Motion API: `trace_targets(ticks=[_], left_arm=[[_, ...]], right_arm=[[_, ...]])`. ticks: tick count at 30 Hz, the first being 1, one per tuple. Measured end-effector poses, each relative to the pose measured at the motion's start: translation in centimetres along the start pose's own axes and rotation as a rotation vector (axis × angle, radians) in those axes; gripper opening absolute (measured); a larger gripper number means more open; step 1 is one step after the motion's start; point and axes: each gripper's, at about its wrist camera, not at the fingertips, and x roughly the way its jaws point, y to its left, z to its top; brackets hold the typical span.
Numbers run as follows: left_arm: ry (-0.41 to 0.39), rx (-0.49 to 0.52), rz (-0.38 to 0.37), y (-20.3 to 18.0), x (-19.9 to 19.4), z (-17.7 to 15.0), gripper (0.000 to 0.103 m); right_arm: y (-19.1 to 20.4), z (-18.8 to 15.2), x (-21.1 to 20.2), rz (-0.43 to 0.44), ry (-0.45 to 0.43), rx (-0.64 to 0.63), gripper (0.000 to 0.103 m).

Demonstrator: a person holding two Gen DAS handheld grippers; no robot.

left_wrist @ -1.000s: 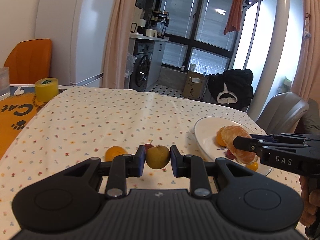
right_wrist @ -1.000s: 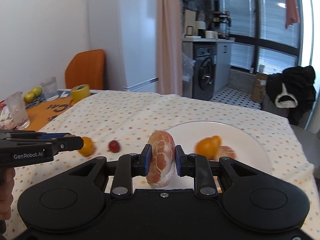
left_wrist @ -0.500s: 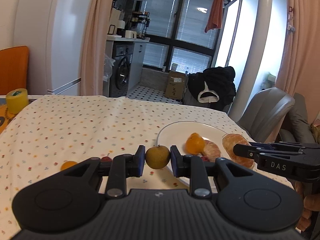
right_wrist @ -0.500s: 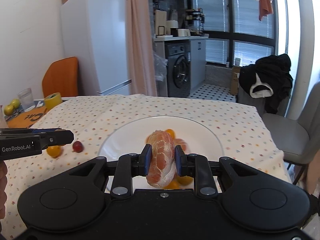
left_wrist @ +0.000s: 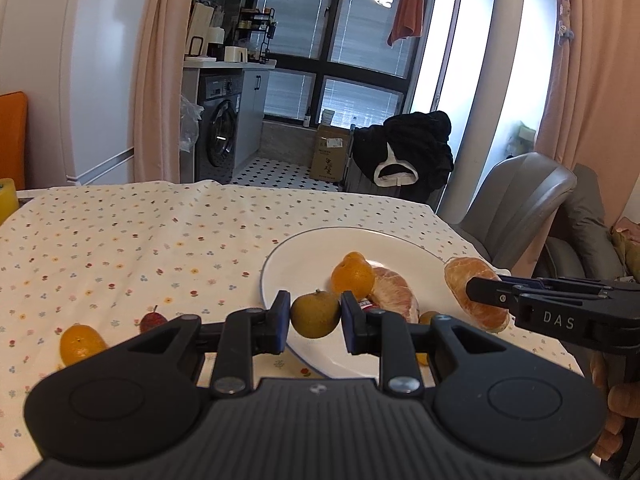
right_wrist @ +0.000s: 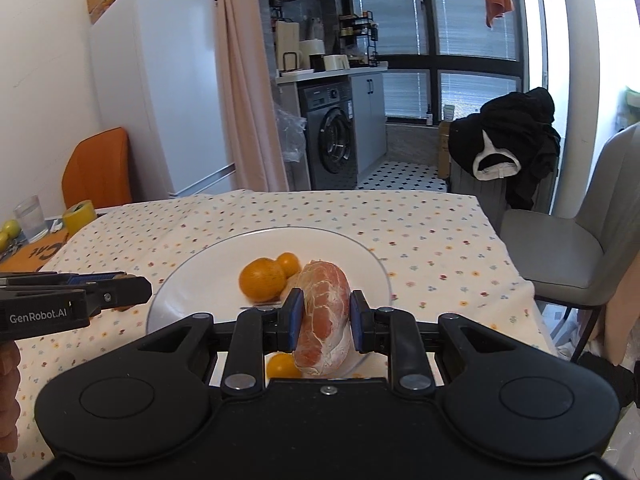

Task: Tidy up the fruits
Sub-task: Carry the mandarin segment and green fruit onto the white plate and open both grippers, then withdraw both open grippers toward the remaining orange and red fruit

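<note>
The left gripper (left_wrist: pixel 315 314) has its fingers clamped on a small brownish-green fruit (left_wrist: pixel 315 313), held over the near edge of the white plate (left_wrist: pixel 304 252). The right gripper (right_wrist: pixel 324 316) has its fingers closed on a peeled citrus piece (right_wrist: pixel 325 316), also held over the plate's near side.

On the plate lie a mandarin (left_wrist: pixel 353 275), another peeled citrus piece (left_wrist: pixel 394 294) touching it, and a small orange fruit (right_wrist: pixel 283 365) near the front rim. The right wrist view shows a second small orange fruit (right_wrist: pixel 289 263) tucked against the mandarin.

Off the plate, on the flowered tabletop (left_wrist: pixel 140 240) to the left, a kumquat (left_wrist: pixel 80 342) and a small red fruit (left_wrist: pixel 153 321) sit near each other.
</note>
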Motion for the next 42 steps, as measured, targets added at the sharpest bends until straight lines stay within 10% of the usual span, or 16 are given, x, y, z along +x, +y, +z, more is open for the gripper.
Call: trace_targets(ticks=[14, 25, 42], left_arm=[[0.006, -0.043, 0.082, 2.0, -1.1, -0.5, 0.056], [0.011, -0.049, 0.141, 3.3, -2.6, -1.0, 0.079], [-0.011, -0.072, 0.248, 5.7, -4.9, -1.5, 0.088]], right_arm=[[-0.8, 0.2, 0.8, -0.009, -0.017, 0.03, 0.022], [0.5, 0.1, -0.4, 0.002, -0.06, 0.045, 0.087], [4.6, 0.6, -1.2, 0.093, -0.106, -0.005, 0.099]])
